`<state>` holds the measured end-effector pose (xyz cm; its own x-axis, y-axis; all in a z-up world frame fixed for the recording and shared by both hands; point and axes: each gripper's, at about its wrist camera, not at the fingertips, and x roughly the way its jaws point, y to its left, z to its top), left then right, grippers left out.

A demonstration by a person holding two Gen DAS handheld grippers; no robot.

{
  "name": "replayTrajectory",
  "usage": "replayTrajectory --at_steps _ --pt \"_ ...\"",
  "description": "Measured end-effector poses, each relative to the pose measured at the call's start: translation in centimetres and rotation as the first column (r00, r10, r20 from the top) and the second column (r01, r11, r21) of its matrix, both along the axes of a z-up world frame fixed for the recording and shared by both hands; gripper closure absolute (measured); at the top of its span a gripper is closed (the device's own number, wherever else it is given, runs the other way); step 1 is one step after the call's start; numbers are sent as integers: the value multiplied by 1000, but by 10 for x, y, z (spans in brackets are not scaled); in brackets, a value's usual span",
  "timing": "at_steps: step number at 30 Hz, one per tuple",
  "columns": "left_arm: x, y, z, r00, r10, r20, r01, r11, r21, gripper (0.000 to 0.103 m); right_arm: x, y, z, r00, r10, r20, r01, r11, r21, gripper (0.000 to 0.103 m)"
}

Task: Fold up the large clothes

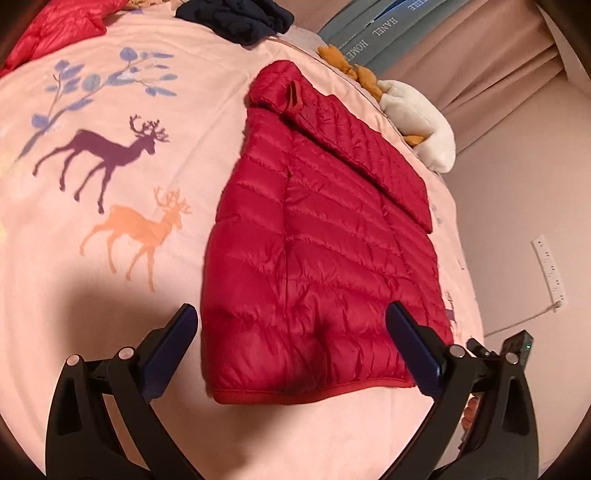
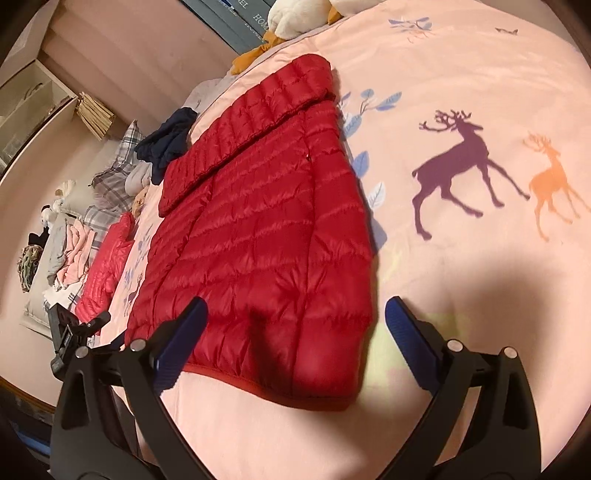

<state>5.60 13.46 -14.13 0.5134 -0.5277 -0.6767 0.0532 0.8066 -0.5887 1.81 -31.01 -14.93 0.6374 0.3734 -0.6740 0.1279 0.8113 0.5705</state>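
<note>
A red quilted down jacket [image 1: 317,236] lies flat on the pink bed cover [image 1: 110,295], folded lengthwise with one sleeve laid across its top; it also shows in the right wrist view [image 2: 258,229]. My left gripper [image 1: 291,325] is open and empty, hovering over the jacket's hem, one finger off its left edge. My right gripper [image 2: 295,321] is open and empty, hovering over the hem too, its right finger off the jacket's right edge. The other gripper's body shows at the lower right of the left view [image 1: 517,350] and lower left of the right view [image 2: 70,336].
The bed cover has deer prints [image 1: 107,155]. A dark navy garment [image 1: 236,18], another red jacket [image 2: 107,266], a white and orange plush toy [image 1: 417,122] and a pile of clothes [image 2: 70,251] lie around the bed edges. A power strip [image 1: 550,273] sits on the floor.
</note>
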Motion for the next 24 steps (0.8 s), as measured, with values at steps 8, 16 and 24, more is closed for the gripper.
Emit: replayTrajectory --at_steps 8,16,24 --pt "8 3 -18 997 -46 -54 39 991 -130 1 3 8 -6 999 38 -6 -37 999 24 5" --pt "23 10 -24 997 -48 -61 34 974 -225 1 15 16 -9 998 63 -16 -62 998 30 4" --pt "62 1 -26 993 -88 -75 66 963 -260 1 44 15 -11 997 72 -11 -70 992 106 4"
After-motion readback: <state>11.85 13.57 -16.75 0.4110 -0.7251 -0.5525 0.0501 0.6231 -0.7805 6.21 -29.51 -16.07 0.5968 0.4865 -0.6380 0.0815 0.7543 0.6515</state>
